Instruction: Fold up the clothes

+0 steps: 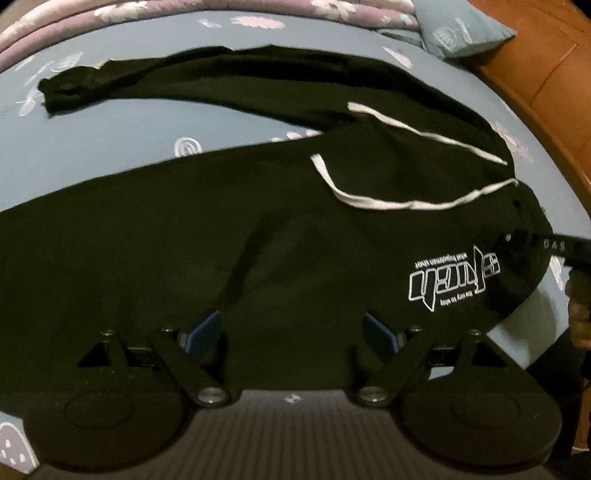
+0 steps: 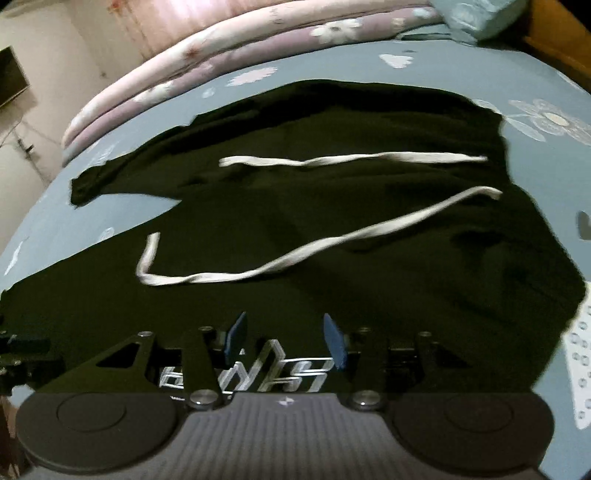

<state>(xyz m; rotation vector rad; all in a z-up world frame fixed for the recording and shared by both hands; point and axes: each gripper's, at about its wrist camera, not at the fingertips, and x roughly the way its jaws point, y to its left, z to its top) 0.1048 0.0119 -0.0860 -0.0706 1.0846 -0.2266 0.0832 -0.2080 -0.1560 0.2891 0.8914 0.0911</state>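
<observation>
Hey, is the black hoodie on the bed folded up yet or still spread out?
Still spread out. The black hoodie lies flat across the blue bedsheet, one sleeve stretched outward and its white drawstrings loose on top.

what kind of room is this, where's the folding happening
Most likely a bedroom. The black garment lies spread on a bed covered by a blue flower-print sheet, with folded floral quilts stacked at the far edge, a pillow beside them, and a wooden bed frame along the side.

Black trousers (image 1: 221, 240), white drawstring (image 2: 332, 236); grey-blue floral sheet (image 1: 110, 136).
</observation>
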